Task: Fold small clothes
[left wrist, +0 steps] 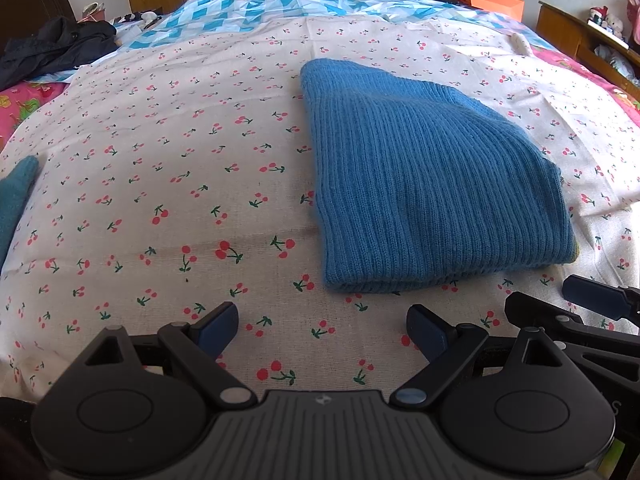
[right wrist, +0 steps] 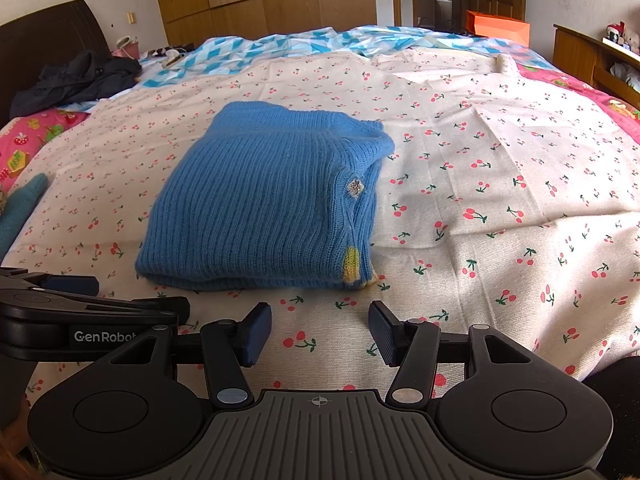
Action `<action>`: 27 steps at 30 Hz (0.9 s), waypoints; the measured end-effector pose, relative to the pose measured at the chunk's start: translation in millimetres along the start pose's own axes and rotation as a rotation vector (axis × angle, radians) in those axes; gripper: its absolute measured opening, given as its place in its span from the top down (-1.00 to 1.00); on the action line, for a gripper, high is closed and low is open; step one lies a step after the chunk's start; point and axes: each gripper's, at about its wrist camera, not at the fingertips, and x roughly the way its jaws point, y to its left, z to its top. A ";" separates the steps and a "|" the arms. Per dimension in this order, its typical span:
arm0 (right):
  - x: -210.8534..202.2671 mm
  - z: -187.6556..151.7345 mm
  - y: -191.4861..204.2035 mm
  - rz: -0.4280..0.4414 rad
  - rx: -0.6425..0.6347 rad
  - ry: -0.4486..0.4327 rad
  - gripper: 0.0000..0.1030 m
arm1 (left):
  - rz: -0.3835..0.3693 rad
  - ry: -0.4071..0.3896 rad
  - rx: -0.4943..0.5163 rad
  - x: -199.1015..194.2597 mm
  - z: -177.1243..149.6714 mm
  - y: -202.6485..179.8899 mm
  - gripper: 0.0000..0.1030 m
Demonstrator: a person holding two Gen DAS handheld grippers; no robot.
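Observation:
A blue ribbed knit sweater [left wrist: 432, 184] [right wrist: 272, 200] lies folded into a thick rectangle on the cherry-print sheet [left wrist: 160, 184] [right wrist: 500, 200]. A yellow patch and a small knitted motif show on its right edge in the right wrist view. My left gripper [left wrist: 322, 332] hovers open just in front of the sweater's near edge, nothing between its pads. My right gripper [right wrist: 320, 332] is also open and empty, a short way before the same near edge. Each gripper shows at the edge of the other's view.
A teal knit piece [left wrist: 14, 200] [right wrist: 22, 204] lies at the sheet's left edge. Dark clothing [left wrist: 52, 48] [right wrist: 76, 76] is heaped at the far left by the headboard. A blue patterned quilt [left wrist: 256, 12] lies at the back, with an orange box [right wrist: 498, 26] and wooden furniture [right wrist: 576, 56] at the right.

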 end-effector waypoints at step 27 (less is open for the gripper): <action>0.0 -0.3 0.4 0.000 -0.001 0.001 -0.05 | -0.001 0.005 -0.005 0.3 0.1 0.0 -0.85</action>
